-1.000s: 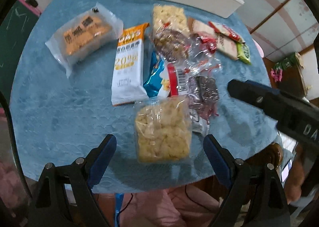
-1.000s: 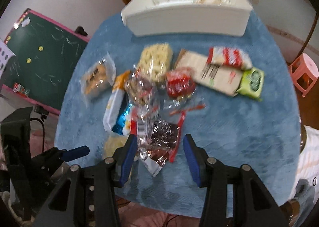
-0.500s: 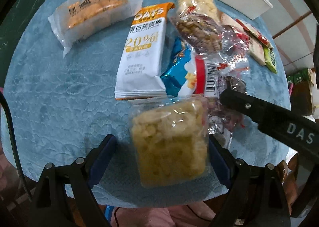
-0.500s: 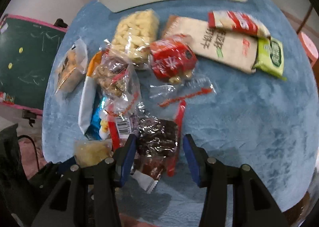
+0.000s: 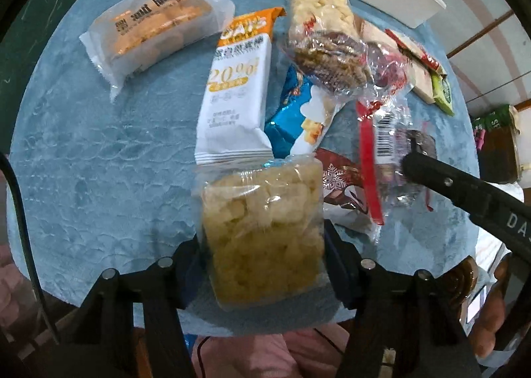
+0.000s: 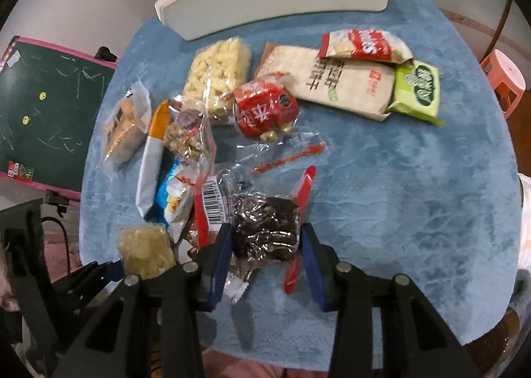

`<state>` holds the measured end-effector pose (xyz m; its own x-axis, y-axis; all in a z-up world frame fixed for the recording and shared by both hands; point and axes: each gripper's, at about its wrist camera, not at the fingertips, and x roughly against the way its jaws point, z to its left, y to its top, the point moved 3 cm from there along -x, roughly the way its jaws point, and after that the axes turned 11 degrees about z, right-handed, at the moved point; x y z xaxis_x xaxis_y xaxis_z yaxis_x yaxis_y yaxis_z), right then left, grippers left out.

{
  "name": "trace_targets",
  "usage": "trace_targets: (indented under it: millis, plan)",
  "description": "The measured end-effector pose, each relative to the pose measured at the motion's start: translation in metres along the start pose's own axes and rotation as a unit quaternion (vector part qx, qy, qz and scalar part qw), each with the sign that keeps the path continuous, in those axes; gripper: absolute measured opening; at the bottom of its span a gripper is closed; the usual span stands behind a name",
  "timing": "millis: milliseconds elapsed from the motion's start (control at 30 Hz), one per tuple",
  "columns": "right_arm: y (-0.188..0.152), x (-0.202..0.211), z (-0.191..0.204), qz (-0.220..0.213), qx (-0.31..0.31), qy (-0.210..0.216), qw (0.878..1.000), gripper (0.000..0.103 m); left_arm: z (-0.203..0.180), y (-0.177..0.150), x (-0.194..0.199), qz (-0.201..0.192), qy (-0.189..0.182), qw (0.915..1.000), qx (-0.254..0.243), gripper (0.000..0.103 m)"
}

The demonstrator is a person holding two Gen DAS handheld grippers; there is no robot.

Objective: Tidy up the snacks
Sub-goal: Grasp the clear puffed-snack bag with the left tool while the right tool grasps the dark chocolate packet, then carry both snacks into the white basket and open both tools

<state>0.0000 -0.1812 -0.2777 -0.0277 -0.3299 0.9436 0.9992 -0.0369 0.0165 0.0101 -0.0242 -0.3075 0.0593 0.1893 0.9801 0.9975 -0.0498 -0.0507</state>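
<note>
Near the front edge of the blue tabletop (image 5: pixel 93 159), the left claw (image 5: pixel 262 255) was clamped on a clear pack of yellow puffed snacks (image 5: pixel 262 228), whose lower end hid the blue pads. Beside it, the right claw (image 6: pixel 265 245) sat narrowed around a clear pack of dark dried fruit (image 6: pixel 265 228); whether its pads actually pressed the wrapper could not be told. A barcode flap (image 6: pixel 212 199) and red strips overlapped that pack, blurring its outline. Behind lay a white oat bar (image 5: pixel 235 93), a blue pouch (image 5: pixel 295 119) half buried under other wrappers, and an orange biscuit pack (image 5: pixel 156 26). At the far edge, the white bin (image 6: pixel 275 3) was cut off, its inside unseen.
</note>
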Motion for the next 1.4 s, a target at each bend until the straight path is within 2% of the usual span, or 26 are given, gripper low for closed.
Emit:
trace_targets:
  millis: [233,500,633,867,1167,1400]
  plan:
    - [-0.004,0.035,0.005,-0.021,0.011,0.011,1.0,0.041,-0.019,0.002,0.047,-0.041,0.029,0.9978,-0.044,0.06]
    - [0.005,0.097,0.024,-0.076,0.027,0.026,0.996,0.041,-0.044,0.023,0.12,-0.117,0.069,0.986,-0.097,0.06]
    - [0.016,0.134,0.028,-0.117,0.025,0.036,0.992,0.041,-0.051,0.038,0.159,-0.149,0.072,0.9798,-0.112,0.06]
    - [0.039,0.175,0.037,-0.167,0.022,0.049,0.985,0.041,-0.067,0.066,0.208,-0.187,0.074,0.9705,-0.133,0.061]
    - [0.076,0.197,0.039,-0.194,0.016,0.042,0.98,0.041,-0.082,0.117,0.238,-0.208,0.082,0.9613,-0.161,0.061]
    - [0.116,0.203,0.034,-0.206,-0.001,0.031,0.978,0.041,-0.085,0.165,0.246,-0.219,0.091,0.9557,-0.174,0.061]
